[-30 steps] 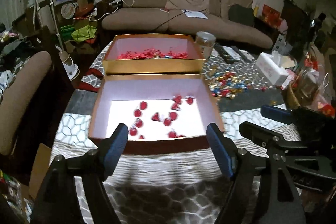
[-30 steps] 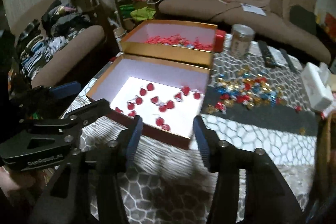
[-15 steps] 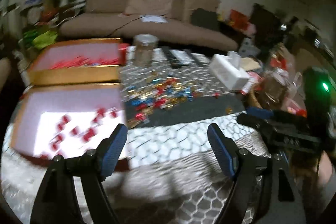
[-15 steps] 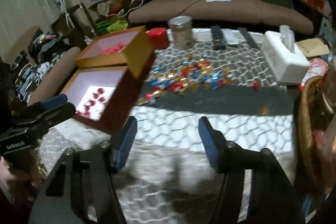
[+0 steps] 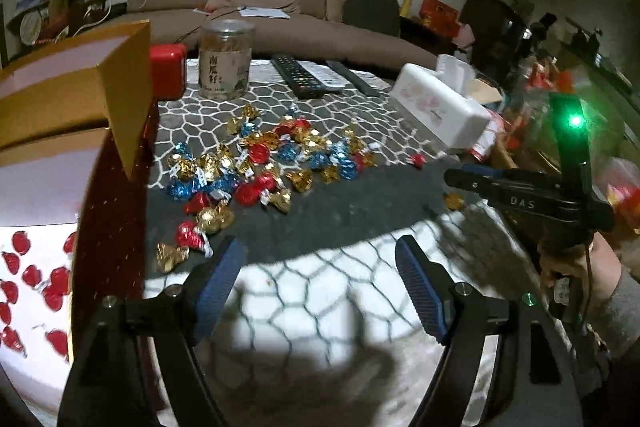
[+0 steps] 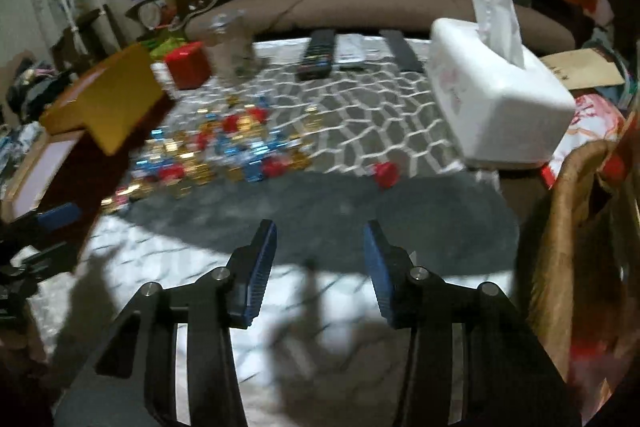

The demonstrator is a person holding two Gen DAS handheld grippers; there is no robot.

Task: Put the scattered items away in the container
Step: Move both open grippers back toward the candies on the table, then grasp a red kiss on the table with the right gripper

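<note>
A pile of red, gold and blue foil candies (image 5: 264, 163) lies scattered on the patterned tablecloth; it also shows blurred in the right wrist view (image 6: 224, 151). One red candy (image 6: 386, 174) lies apart to the right. The open box (image 5: 24, 267) at the left holds several red candies (image 5: 36, 283). My left gripper (image 5: 320, 279) is open and empty, above the cloth in front of the pile. My right gripper (image 6: 320, 267) is open and empty, in front of the lone red candy; it also shows at the right of the left wrist view (image 5: 520, 193).
A second gold box (image 5: 72, 87) stands behind the first. A clear jar (image 5: 226, 59), a red tin (image 5: 168, 71), remote controls (image 5: 308, 79) and a white tissue box (image 6: 496, 95) stand behind the candies. A wicker basket (image 6: 568, 227) is at the right edge.
Both grippers have swung right, from facing the open box to facing the candy pile. The box now lies at the left edge of both views. Both stay open.
</note>
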